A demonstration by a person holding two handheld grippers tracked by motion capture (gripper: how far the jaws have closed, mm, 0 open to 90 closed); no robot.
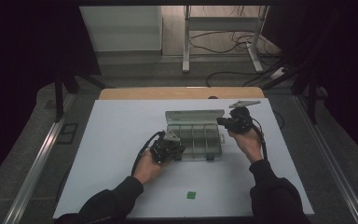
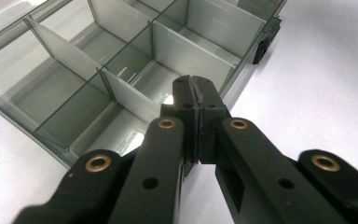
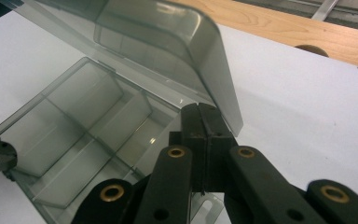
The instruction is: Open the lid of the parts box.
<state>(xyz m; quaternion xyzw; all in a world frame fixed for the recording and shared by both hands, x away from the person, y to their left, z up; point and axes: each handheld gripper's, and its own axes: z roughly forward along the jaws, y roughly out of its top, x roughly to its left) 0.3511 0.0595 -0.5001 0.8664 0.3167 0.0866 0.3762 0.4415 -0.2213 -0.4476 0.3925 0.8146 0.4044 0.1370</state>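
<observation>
A clear grey plastic compartment box (image 1: 194,140) with inner dividers lies at the centre of the high view on the white table (image 1: 116,154), long axis running left to right, its hinged lid (image 1: 195,115) standing open along the far edge. The left gripper (image 1: 173,150), jaws closed on nothing, sits at the box's lower left corner. The right gripper (image 1: 223,122), also closed and empty, is nearer the lid, at its right end. A small green square (image 1: 191,195) lies apart, lower centre.
</observation>
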